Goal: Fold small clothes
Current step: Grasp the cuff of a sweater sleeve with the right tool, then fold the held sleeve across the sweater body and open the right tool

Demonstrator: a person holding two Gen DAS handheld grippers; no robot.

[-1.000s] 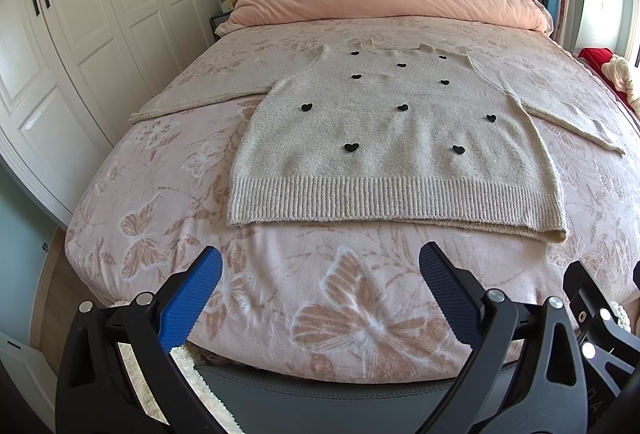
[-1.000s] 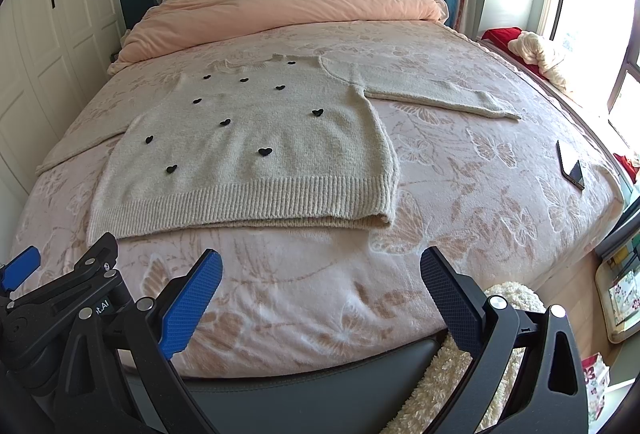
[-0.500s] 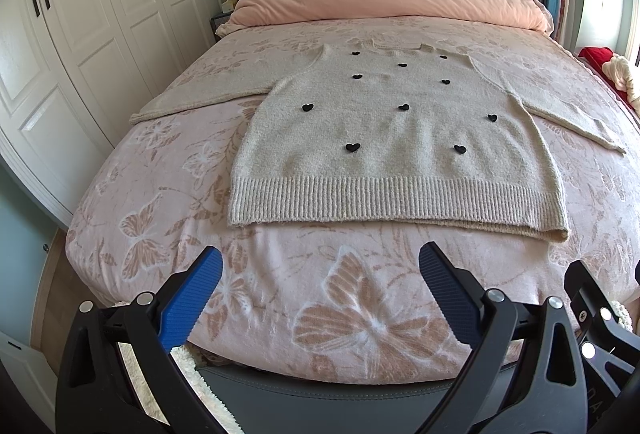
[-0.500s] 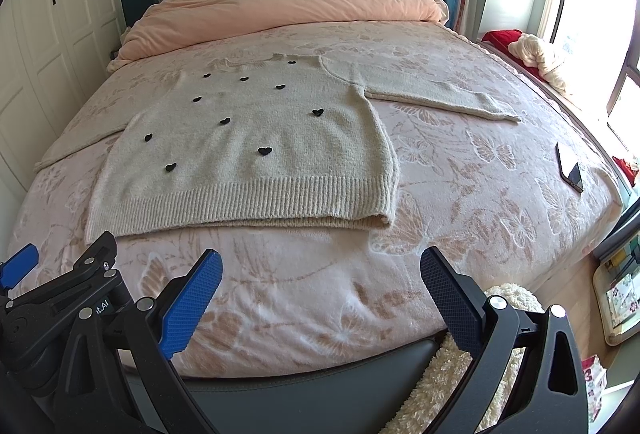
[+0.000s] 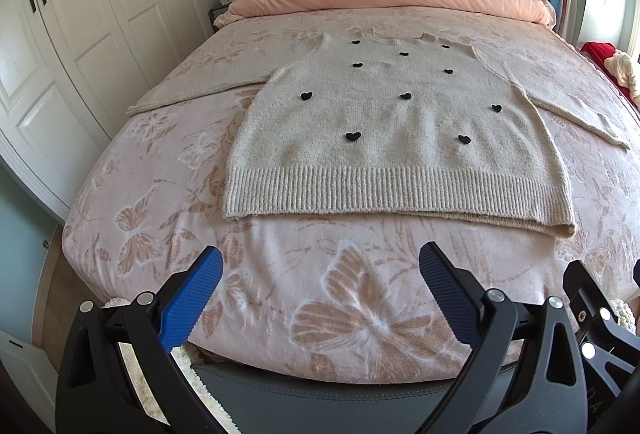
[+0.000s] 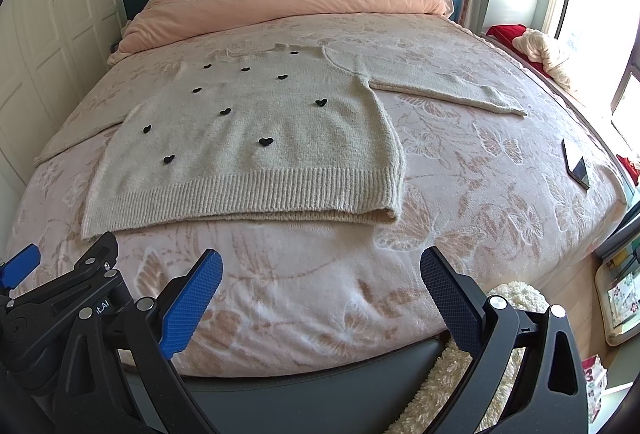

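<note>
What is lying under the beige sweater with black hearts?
The sweater lies flat on the pink butterfly-print blanket, which shows all around it. The blanket part directly beneath the sweater is covered, so anything there cannot be seen.

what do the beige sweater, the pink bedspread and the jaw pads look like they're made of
The beige sweater with black hearts looks like soft fuzzy knit, wool or acrylic: its hem shows ribbing. The pink butterfly-patterned bedspread looks like plush fleece, with a matte, velvety nap. The blue pads on the open jaws look like textured rubber or plastic, cross-hatched for grip.
</note>
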